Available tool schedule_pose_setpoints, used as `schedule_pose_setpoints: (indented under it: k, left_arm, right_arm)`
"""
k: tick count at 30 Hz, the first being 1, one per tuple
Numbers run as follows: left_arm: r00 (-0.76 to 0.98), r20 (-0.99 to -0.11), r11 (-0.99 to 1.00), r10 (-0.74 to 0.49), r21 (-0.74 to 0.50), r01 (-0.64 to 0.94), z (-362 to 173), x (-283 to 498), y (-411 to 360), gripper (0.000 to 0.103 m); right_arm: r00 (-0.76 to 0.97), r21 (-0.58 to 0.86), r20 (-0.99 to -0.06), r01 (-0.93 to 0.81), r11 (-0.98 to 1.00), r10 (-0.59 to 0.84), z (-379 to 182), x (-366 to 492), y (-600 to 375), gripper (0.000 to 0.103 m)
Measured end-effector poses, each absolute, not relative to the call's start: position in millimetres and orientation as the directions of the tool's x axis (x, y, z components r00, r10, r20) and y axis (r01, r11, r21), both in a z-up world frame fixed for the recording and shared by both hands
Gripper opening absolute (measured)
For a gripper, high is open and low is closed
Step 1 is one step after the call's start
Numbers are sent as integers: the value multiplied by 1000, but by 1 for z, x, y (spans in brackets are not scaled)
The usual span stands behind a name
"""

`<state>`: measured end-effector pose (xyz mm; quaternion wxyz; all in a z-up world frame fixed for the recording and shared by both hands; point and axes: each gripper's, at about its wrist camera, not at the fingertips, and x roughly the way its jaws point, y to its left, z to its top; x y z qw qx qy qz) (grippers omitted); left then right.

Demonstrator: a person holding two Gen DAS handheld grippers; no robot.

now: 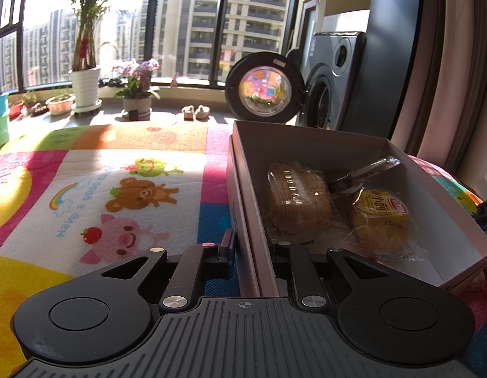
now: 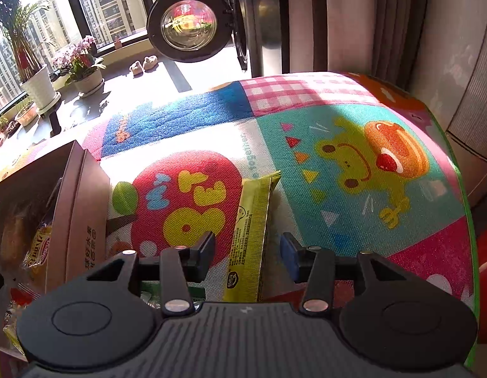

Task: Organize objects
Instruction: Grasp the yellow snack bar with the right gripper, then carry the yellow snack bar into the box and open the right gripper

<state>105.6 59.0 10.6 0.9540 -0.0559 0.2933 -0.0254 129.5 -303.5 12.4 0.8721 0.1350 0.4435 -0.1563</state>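
Left gripper [image 1: 250, 252] clenched on box wall [image 1: 243, 189]. Right gripper [image 2: 248, 255] half open, straddling yellow packet [image 2: 251, 230] untouched; packet lying lengthwise toward mat's [image 2: 353, 163] far edge.

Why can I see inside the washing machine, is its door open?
Yes, open. The round washing machine door is swung out to the side, and the dark drum opening shows behind it.

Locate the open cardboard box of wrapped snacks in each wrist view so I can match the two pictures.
Left wrist view: the cardboard box fills the right half, its near wall clamped by the left hand-held gripper.
Right wrist view: the same box sits at the left edge, beside the yellow-green snack packet.
Shared landmark: the washing machine's open round door.
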Motion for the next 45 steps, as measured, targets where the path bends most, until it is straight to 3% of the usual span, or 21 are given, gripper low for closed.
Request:
schedule_pose_setpoints:
  k: [1,2,15,22,29,36,41,45]
  left_arm:
    - [827,-557,993,-80,-120,16,11,106,59,17]
    - [827,-557,993,-81,-121,16,11,106,59,17]
    - [827,-556,992,-86,-128,18,11,106,60,17]
    - [827,-555,991,-87,-129,18,11,106,60,17]
    - [826,-557,992,-86,-126,18,11,106,60,17]
    - [825,-558,992,-85,-124,19,10,107,60,17]
    - [825,-558,992,-85,-124,19,10,107,60,17]
    - [825,-558,992,-85,-124,19,10,107,60,17]
  right_arm:
    - [564,78,-810,381,921,-164,13,128,-301,36]
    - [554,64,-817,364,929,-161,14,126,-298,22]
    - [633,192,-774,222,956,8,99,-16,-249,21]
    - [604,199,-792,124,972,85,112,-58,-204,21]
    - [653,198,-746,30,980,130,147,-54,-173,21]
    - [761,118,-637,-62,991,123,195,-10,-137,21]
    - [787,32,-613,-62,998,69,192,40,-118,21]
    - [751,43,-659,-6,999,33,168,81,-122,21]
